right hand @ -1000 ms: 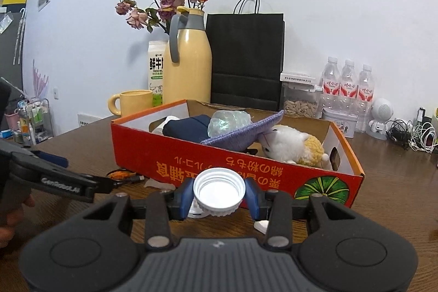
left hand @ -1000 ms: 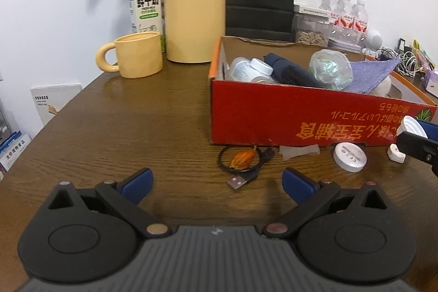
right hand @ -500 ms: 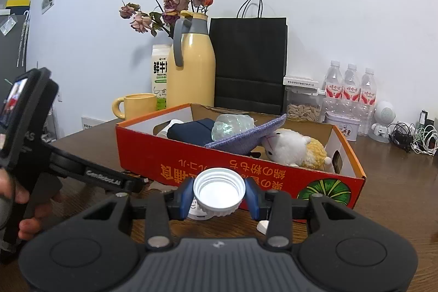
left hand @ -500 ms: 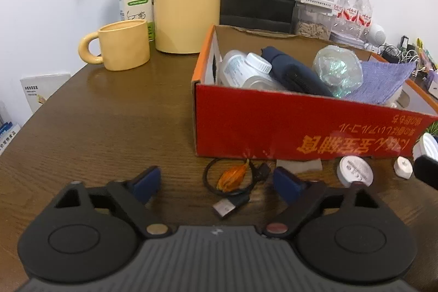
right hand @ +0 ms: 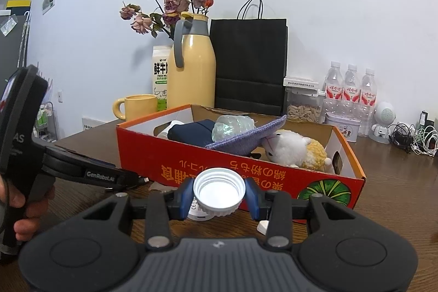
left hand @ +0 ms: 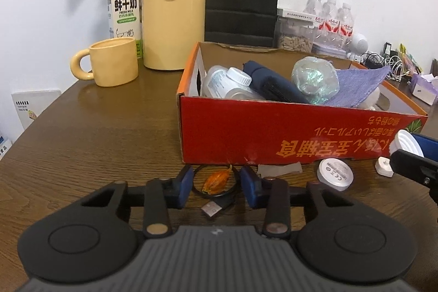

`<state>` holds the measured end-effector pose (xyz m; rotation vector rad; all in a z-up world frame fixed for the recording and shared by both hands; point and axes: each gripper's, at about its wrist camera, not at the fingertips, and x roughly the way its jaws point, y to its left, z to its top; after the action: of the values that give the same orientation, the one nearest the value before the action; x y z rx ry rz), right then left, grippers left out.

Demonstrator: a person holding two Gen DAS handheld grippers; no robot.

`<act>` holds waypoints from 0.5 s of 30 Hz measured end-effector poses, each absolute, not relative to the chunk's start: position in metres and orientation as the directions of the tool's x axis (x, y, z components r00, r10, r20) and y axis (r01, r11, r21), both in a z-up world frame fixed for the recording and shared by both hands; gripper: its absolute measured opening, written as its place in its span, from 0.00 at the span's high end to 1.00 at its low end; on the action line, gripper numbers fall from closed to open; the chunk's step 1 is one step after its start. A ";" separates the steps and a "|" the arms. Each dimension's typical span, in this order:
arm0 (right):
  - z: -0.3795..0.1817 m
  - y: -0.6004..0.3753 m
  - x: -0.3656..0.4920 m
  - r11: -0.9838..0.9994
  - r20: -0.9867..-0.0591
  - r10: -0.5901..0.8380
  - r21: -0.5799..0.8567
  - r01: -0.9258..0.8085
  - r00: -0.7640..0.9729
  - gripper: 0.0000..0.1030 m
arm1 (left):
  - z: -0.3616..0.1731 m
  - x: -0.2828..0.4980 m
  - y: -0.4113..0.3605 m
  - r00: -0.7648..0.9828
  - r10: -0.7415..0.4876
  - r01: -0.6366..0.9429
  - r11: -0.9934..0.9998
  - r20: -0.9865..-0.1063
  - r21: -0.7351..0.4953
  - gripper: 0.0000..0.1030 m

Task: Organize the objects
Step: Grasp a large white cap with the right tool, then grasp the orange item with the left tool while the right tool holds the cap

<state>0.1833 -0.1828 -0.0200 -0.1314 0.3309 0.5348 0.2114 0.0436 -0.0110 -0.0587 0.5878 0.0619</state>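
While my right tongs clamp the white cap before the red box, my left tongs, marked "GenRobot.AI", straddle the cable, narrowly parted.

My left gripper is matte black plastic with blue finger pads, two round discs at five and seven o'clock, brass-coloured pivot pins and a ribbed grey centre. My right gripper matches it. White "GenRobot.AI" lettering marks the left arm; bare fingers wrap its handle.
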 end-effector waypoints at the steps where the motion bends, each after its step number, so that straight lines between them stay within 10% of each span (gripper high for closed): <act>1: -0.020 -0.183 0.183 0.853 -0.343 0.478 -0.037 -0.520 0.809 0.62 | -0.011 0.211 0.043 0.833 0.038 -0.069 0.997 -0.552 -0.036 0.63; 7: -0.019 -0.183 0.183 0.853 -0.343 0.478 -0.036 -0.520 0.808 0.62 | -0.011 0.214 0.044 0.825 0.050 -0.085 0.996 -0.563 -0.036 0.39; 15: -0.019 -0.183 0.183 0.853 -0.343 0.479 -0.036 -0.521 0.808 0.62 | -0.015 0.221 0.041 0.806 0.040 -0.063 0.998 -0.590 -0.018 0.64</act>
<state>0.1827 -0.1829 -0.0191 -0.1307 0.3311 0.5360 0.2211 0.0410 -0.0150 -0.0371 0.6303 0.0552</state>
